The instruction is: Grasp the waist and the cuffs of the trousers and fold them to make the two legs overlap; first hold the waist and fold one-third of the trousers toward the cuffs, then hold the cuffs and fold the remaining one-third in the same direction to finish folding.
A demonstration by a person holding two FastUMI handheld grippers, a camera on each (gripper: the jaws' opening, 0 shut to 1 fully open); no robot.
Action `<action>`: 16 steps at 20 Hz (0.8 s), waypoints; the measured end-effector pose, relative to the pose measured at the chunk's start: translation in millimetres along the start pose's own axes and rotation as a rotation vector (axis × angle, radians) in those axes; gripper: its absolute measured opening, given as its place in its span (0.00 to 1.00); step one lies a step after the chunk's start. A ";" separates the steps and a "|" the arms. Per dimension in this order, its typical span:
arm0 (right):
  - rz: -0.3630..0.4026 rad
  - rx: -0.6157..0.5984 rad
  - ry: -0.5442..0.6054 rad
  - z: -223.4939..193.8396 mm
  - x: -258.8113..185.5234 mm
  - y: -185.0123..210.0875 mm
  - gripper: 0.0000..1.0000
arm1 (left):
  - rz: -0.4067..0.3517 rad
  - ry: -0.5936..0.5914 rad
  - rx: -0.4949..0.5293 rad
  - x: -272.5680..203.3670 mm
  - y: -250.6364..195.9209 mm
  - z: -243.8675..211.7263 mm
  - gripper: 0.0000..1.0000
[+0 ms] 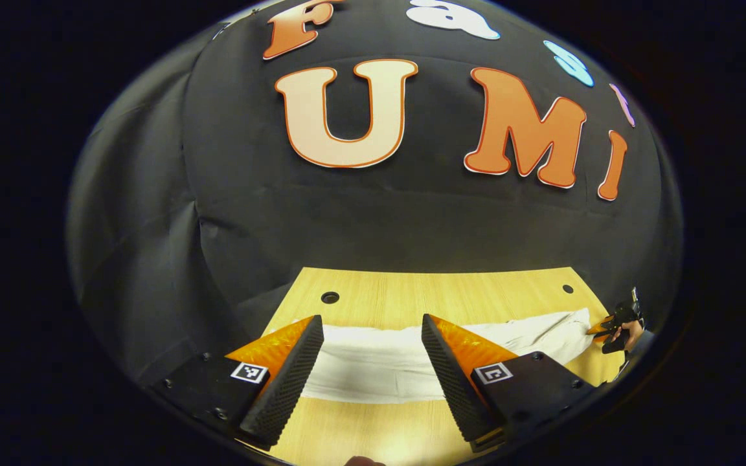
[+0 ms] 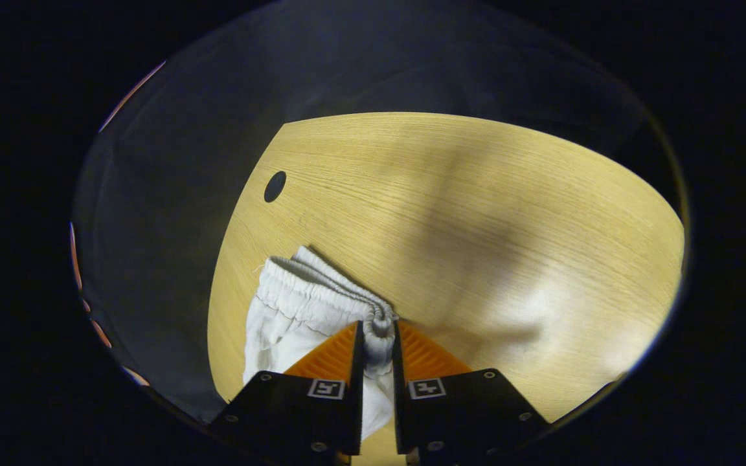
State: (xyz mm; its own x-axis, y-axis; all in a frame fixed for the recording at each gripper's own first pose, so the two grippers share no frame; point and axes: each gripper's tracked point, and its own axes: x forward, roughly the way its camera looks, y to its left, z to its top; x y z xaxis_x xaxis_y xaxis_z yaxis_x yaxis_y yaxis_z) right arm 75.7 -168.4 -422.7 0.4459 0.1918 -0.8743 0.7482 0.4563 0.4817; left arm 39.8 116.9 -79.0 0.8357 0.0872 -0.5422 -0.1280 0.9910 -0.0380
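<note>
Wooden table [image 1: 412,298] bears trousers [image 1: 373,366]; left tongs [image 1: 373,327] gape, right tongs [image 2: 377,333] pinch waistband, partly hidden.

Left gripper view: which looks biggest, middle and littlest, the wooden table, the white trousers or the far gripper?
1. Light wooden table
2. White cloth trousers lying across it
3. Far gripper, tiny at the trousers' end, though distance shrinks it

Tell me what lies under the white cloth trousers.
The white cloth trousers lie flat on the light wooden table; their waistband is pinched in the right gripper. Whatever lies beneath the fabric is covered.
</note>
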 end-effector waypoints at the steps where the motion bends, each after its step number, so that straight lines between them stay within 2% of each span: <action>1: 0.014 0.007 -0.001 0.0 0.5 1.1 0.16 | -0.004 0.007 0.003 -2.5 -5.1 -5.1 1.00; 4: 0.053 -0.004 -0.022 3.6 -10.6 10.0 0.10 | -0.007 0.021 0.030 -7.1 -15.2 -14.3 1.00; 9: 0.177 -0.011 -0.078 2.7 -44.1 44.5 0.10 | -0.062 0.030 0.007 -11.4 -32.6 -25.3 1.00; 16: 0.234 -0.071 -0.152 -12.6 -82.1 71.3 0.10 | -0.112 0.034 0.023 -14.4 -28.2 -33.4 1.00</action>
State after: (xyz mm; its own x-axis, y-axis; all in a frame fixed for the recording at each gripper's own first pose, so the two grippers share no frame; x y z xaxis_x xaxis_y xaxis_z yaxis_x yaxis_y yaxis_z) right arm 86.3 -140.7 -317.3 0.6749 0.1693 -0.7182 0.5825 0.4753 0.6594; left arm 13.6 84.3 -98.2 0.8255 -0.0271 -0.5638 -0.0224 0.9965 -0.0806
